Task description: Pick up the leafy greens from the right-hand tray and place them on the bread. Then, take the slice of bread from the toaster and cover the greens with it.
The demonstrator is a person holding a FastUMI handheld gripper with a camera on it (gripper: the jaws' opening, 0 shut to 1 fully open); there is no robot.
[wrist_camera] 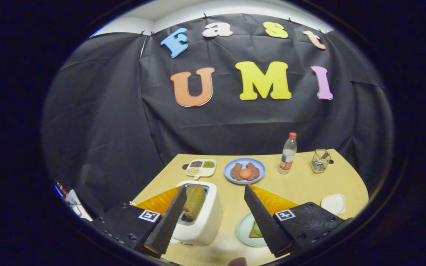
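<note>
Standing upright in the slot of the white toaster [198, 218], the browned slice of bread [193, 201] pokes above the rim just ahead of the claw's [213, 214] left finger, whose tip overlaps the toaster's near side. The claw is spread wide and holds nothing, its fingers well apart above the tabletop [301, 184]. By the right finger sits a pale plate [244, 231] with leafy greens [257, 231] on bread, partly hidden behind that finger
</note>
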